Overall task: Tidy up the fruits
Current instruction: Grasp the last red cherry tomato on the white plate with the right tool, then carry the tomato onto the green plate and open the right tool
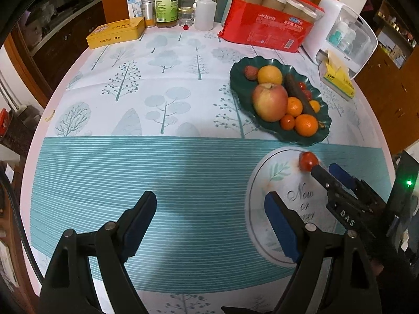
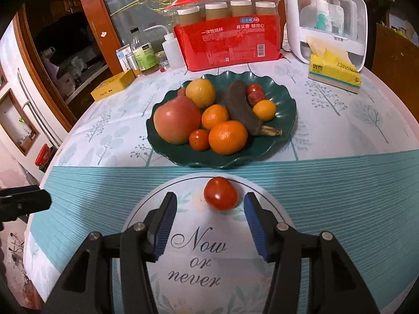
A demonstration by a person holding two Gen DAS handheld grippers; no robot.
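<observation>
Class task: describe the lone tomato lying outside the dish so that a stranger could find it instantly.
Start at the dark green dish heaped with fruit. Just in front lies a pale circle printed "Now or never". The tomato sits at its far edge: the only fruit off the dish, between the right hand-held gripper's open fingers.

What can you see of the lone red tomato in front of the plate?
The small, round, glossy red tomato has smooth skin with a light highlight. It sits alone on the white printed circle of the tablecloth, just short of the dark green scalloped plate and outside it. The right gripper is open, its blue-padded fingers flanking the tomato's near side without touching it.
</observation>
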